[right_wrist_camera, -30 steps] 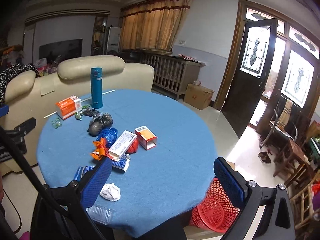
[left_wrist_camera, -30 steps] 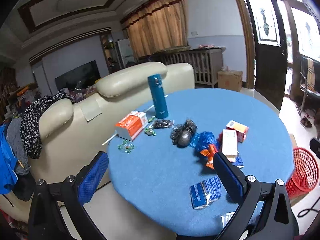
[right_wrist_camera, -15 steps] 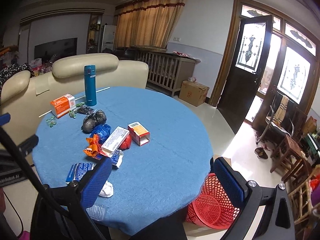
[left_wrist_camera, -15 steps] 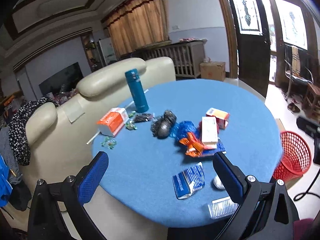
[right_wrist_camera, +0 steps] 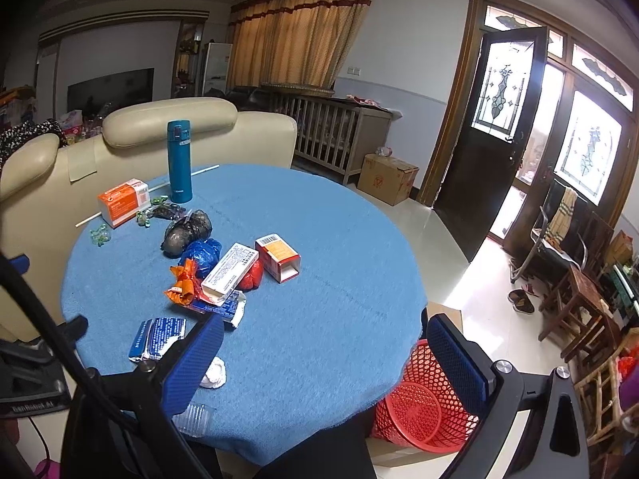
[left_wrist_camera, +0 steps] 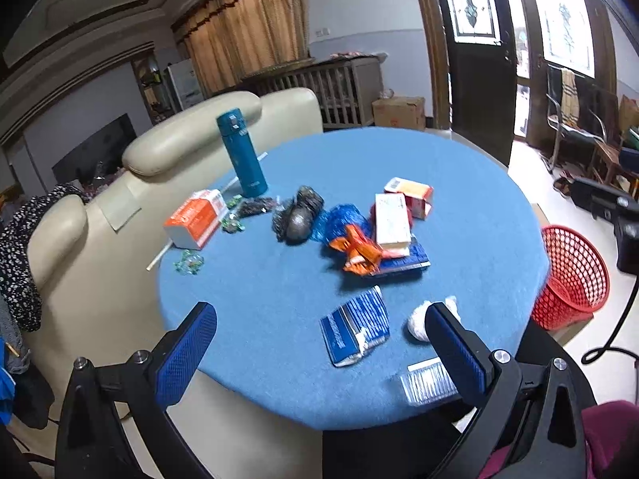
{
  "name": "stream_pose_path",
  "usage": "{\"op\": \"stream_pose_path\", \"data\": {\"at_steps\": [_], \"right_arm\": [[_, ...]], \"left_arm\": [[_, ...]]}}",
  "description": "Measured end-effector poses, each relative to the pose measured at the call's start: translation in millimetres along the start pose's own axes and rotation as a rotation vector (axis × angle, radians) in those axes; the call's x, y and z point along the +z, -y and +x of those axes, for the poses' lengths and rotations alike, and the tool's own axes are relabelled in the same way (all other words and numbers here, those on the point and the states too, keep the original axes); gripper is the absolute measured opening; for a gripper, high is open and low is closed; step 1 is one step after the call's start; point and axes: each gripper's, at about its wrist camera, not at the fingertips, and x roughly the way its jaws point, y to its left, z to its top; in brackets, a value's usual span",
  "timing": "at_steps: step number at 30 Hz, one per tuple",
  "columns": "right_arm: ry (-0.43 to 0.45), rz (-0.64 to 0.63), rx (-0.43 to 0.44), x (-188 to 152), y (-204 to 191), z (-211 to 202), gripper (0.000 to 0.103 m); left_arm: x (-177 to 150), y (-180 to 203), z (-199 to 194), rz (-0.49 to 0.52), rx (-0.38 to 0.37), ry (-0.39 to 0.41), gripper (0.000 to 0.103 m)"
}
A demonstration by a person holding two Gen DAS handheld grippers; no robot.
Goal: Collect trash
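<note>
Trash lies on a round blue table (left_wrist_camera: 459, 183) (right_wrist_camera: 339, 319): a blue packet (left_wrist_camera: 355, 329) (right_wrist_camera: 157, 337), a white paper ball (left_wrist_camera: 417, 321) (right_wrist_camera: 213, 373), a clear plastic tray (left_wrist_camera: 427, 383) (right_wrist_camera: 195, 415), an orange wrapper (left_wrist_camera: 355, 249) (right_wrist_camera: 181, 283), a white carton (left_wrist_camera: 391, 219) (right_wrist_camera: 229, 269), an open orange-white box (left_wrist_camera: 411, 195) (right_wrist_camera: 277, 257), a blue bag (right_wrist_camera: 201, 251) and a dark bag (left_wrist_camera: 299, 219) (right_wrist_camera: 185, 231). A red mesh basket (left_wrist_camera: 571, 279) (right_wrist_camera: 419, 403) stands on the floor beside the table. My left gripper (left_wrist_camera: 319, 335) and right gripper (right_wrist_camera: 323, 343) are both open and empty, above the near table edge.
A teal flask (left_wrist_camera: 241, 151) (right_wrist_camera: 179, 161), an orange-white box (left_wrist_camera: 195, 217) (right_wrist_camera: 122, 201), green candy wrappers (left_wrist_camera: 187, 261) and a white stick stand at the far left. A cream sofa (left_wrist_camera: 120, 199) borders the table. Chairs (right_wrist_camera: 575, 303) and a cardboard box (right_wrist_camera: 387, 177) stand toward the door.
Both grippers have drawn back and risen from the table. The left view has swung right, bringing the paper ball, clear tray and near table edge into sight. Nothing was grasped.
</note>
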Motion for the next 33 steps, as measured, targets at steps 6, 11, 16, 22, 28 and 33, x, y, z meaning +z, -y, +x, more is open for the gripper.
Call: {"op": "stream_pose_path", "data": {"at_steps": [6,11,16,22,28,33], "right_arm": [[-0.011,0.008,0.000,-1.0,2.2,2.9,0.103],[-0.019,0.014,0.002,-2.6,3.6,5.6,0.103],[-0.041,0.038,0.015,-5.4,8.2,12.7,0.103],[-0.099,0.110,0.056,-12.0,20.7,29.4,0.103],[-0.149,0.160,0.124,-20.4,23.6,42.4,0.103],[-0.182,0.176,0.141,-25.9,22.2,51.7,0.103]], "left_arm": [[-6.1,5.1,5.7,0.020,-0.033,-0.035,0.103],[-10.7,7.7,11.8,0.032,-0.060,-0.065,0.103],[-20.5,9.8,21.4,0.044,-0.075,-0.106,0.103],[-31.7,9.4,36.6,0.031,-0.126,-0.171,0.103],[-32.9,14.6,43.5,0.027,-0.208,-0.203,0.103],[-34.4,34.7,53.8,0.094,-0.293,-0.246,0.103]]}}
